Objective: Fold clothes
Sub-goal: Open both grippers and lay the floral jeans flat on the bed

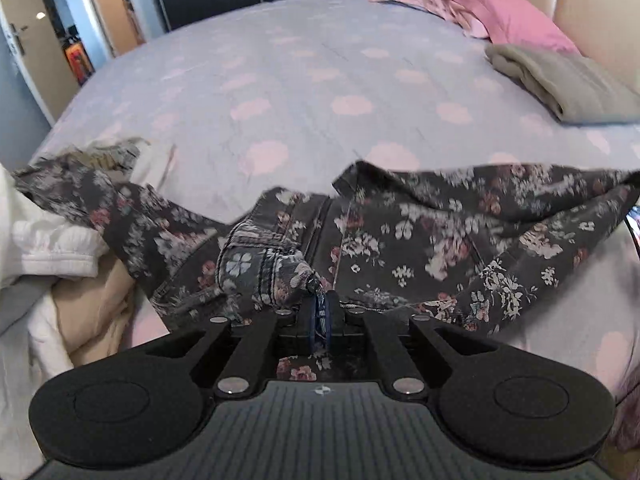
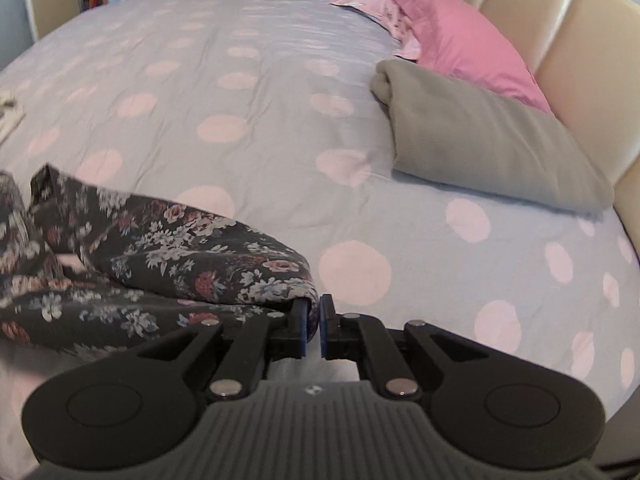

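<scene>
A dark grey floral garment [image 1: 432,232] with denim-style seams hangs spread above the spotted bedsheet [image 1: 304,80]. My left gripper [image 1: 320,304] is shut on a bunched seam of it, and cloth shows between the fingers. In the right wrist view the same floral garment [image 2: 168,248] trails off to the left from my right gripper [image 2: 314,316]. Its fingers stand almost together, pinching the cloth's edge at the very tips. One loose end of the garment drapes over the clothes pile at the left.
A folded grey-beige cloth [image 2: 488,148] lies near the cream headboard [image 2: 568,40], beside pink pillows [image 2: 452,36]. A pile of white and beige clothes [image 1: 60,248] sits at the bed's left edge. A door [image 1: 24,52] stands at the far left.
</scene>
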Motion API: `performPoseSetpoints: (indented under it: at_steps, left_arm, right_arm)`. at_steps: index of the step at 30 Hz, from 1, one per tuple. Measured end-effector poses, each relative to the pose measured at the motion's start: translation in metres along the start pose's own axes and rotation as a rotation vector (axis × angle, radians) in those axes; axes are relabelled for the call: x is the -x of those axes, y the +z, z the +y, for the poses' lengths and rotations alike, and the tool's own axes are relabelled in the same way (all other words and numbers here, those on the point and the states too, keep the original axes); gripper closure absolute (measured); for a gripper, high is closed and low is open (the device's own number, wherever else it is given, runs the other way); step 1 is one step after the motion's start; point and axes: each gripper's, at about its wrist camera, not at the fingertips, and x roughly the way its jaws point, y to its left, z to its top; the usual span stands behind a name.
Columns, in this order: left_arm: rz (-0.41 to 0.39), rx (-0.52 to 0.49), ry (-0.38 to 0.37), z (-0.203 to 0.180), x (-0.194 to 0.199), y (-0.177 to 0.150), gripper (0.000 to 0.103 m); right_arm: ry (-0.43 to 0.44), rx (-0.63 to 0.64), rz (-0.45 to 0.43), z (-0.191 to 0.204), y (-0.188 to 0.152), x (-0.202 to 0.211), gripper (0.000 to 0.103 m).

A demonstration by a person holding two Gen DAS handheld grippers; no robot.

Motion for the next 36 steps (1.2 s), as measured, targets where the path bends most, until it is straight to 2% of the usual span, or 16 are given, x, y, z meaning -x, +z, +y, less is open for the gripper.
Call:
performPoseSetpoints:
  at_steps: [1, 2, 3, 5, 8, 9, 11, 15, 21, 27, 32, 36]
  left_arm:
    - [0.008, 0.002, -0.010, 0.002, -0.001, 0.000, 0.099]
    - [0.004, -0.010, -0.015, 0.002, 0.002, -0.001, 0.096]
    - [0.000, -0.022, -0.021, 0.003, 0.004, -0.001, 0.090]
    - [-0.008, -0.046, -0.031, 0.003, 0.009, -0.002, 0.082]
    - [-0.028, -0.104, -0.029, 0.002, 0.020, -0.007, 0.071]
    - [-0.038, -0.132, -0.032, 0.001, 0.025, -0.010, 0.063]
    - [-0.055, -0.190, -0.039, -0.002, 0.032, -0.016, 0.057]
    - [-0.072, -0.369, -0.049, -0.018, 0.034, -0.032, 0.054]
    - [-0.075, -0.661, -0.025, -0.047, 0.017, -0.064, 0.054]
    - [-0.030, -0.826, 0.067, -0.054, -0.017, -0.084, 0.053]
    - [0.008, -0.961, 0.144, -0.060, -0.044, -0.100, 0.053]
    - [-0.009, -1.031, 0.166, -0.061, -0.045, -0.110, 0.054]
  right_arm:
    - [-0.005, 0.019, -0.007, 0.001, 0.000, 0.001, 0.090]
    - [-0.013, 0.035, -0.016, 0.002, 0.000, 0.003, 0.081]
    - [-0.023, 0.049, -0.028, 0.002, 0.002, 0.006, 0.070]
    - [-0.027, 0.072, -0.070, 0.003, 0.004, 0.014, 0.063]
    - [-0.004, 0.119, -0.156, 0.008, 0.004, 0.034, 0.060]
    - [0.018, 0.133, -0.187, 0.010, 0.003, 0.039, 0.059]
    - [0.095, 0.158, -0.229, 0.016, 0.002, 0.048, 0.057]
    - [0.247, 0.282, -0.240, 0.048, -0.004, 0.050, 0.057]
    - [0.374, 0.520, -0.223, 0.105, -0.025, 0.045, 0.057]
    - [0.386, 0.625, -0.198, 0.122, -0.041, 0.038, 0.057]
    - [0.363, 0.613, -0.177, 0.119, -0.041, 0.030, 0.057]
    - [0.336, 0.606, -0.170, 0.119, -0.043, 0.026, 0.057]
